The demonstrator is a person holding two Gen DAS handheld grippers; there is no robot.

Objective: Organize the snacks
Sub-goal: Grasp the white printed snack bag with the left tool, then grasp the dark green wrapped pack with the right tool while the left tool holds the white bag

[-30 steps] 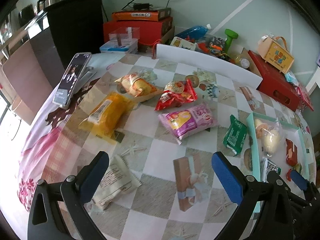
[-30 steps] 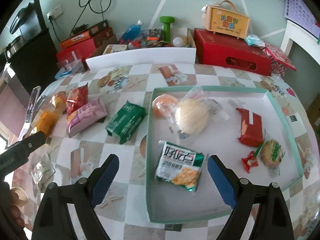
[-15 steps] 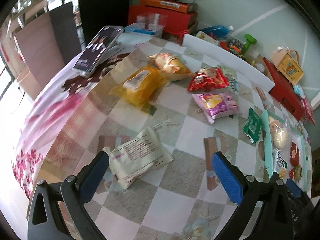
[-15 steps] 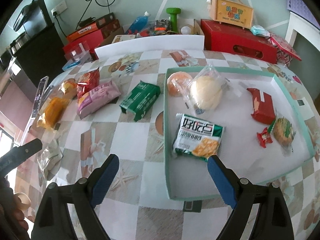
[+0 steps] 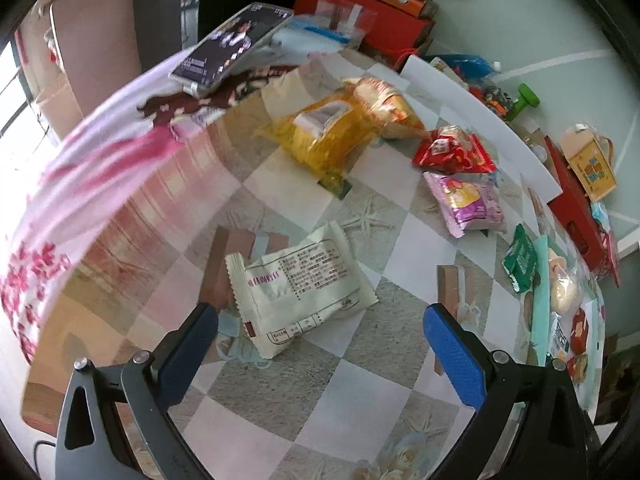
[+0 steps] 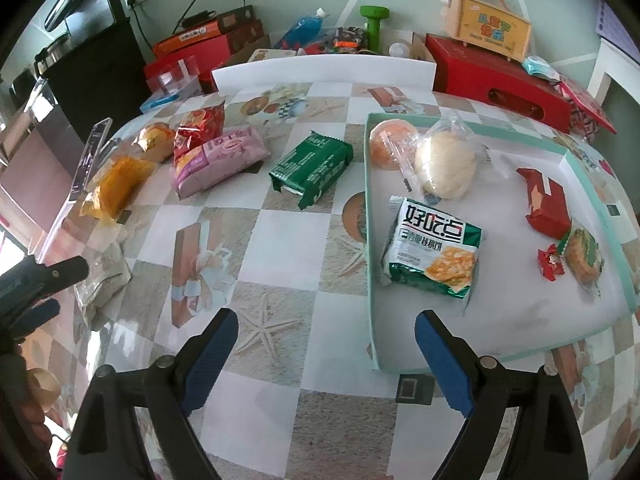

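A white snack packet (image 5: 304,284) lies on the checked tablecloth just ahead of my left gripper (image 5: 320,332), which is open with its blue pads on either side of the packet's near end, not touching it. The same packet (image 6: 104,276) shows at the left in the right wrist view, beside the left gripper's fingers (image 6: 48,276). My right gripper (image 6: 326,338) hangs open and holds nothing, near the corner of the teal tray (image 6: 370,240). The tray holds a green biscuit bag (image 6: 434,254), a bun (image 6: 446,164) and small red packs (image 6: 546,204). Yellow (image 5: 324,136), red (image 5: 456,154), pink (image 5: 470,202) and green (image 6: 312,166) packets lie loose.
A phone (image 5: 232,46) leans on a stand at the table's far left edge. A white board (image 6: 320,74) stands along the back edge, with red boxes (image 6: 496,80), a green dumbbell (image 6: 374,24) and clutter behind. A person's hand (image 6: 24,400) shows at the lower left.
My left gripper swung left and sank toward the white packet, which now lies between its fingers. The right gripper drifted left, so the tray sits further right in its view.
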